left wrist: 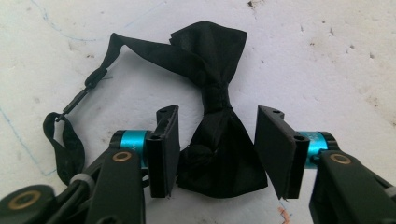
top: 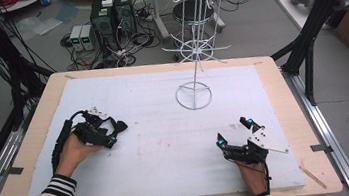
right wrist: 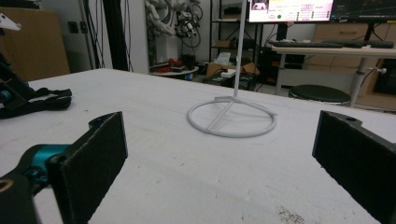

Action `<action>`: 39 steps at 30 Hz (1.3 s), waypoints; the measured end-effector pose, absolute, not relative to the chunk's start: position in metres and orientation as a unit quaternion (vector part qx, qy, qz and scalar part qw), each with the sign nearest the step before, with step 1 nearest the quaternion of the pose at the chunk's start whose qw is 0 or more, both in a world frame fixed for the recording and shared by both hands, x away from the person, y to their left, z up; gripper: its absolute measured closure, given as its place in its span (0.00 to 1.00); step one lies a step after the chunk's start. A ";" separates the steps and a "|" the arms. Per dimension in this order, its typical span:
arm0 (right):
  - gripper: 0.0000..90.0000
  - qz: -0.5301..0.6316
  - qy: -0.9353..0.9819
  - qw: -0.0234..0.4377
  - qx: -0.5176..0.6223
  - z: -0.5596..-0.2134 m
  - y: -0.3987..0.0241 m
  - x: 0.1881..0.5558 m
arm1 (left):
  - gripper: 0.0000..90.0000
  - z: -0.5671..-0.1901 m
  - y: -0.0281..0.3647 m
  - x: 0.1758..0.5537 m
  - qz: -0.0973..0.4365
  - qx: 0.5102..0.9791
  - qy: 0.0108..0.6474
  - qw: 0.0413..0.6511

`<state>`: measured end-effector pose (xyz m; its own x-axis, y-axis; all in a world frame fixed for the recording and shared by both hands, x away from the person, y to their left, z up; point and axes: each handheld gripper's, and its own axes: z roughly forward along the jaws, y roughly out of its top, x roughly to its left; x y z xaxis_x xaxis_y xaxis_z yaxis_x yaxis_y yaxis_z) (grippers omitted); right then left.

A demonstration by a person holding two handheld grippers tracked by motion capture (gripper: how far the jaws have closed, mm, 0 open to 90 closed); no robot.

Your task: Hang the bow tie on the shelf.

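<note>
Overhead, left gripper low on the foam, by the bow tie; rack bare. Closer in, jaws straddling the bow tie, seemingly not yet pinching. Right gripper gaping, idle. Lifting and hanging remain.

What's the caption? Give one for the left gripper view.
Left gripper straddling a black bow tie on the white table.

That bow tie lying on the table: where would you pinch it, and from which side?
Probably at the knot, the narrowest, firmest part of the bow tie. It lies flat, so come from above with the left gripper, one jaw on each side of the knot.
</note>
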<state>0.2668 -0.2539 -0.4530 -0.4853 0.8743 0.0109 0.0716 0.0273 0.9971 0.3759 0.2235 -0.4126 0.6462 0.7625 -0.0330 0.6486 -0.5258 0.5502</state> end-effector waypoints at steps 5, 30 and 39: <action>0.02 0.588 0.630 0.342 0.375 -0.453 -0.254 0.267 | 0.61 -0.415 0.221 0.377 0.098 0.869 0.408 0.261; 0.02 0.588 0.629 0.345 0.372 -0.453 -0.254 0.267 | 0.93 -0.406 0.229 0.373 0.106 0.852 0.410 0.309; 0.02 0.588 0.629 0.346 0.372 -0.453 -0.254 0.267 | 0.93 -0.389 0.233 0.364 0.123 0.818 0.395 0.401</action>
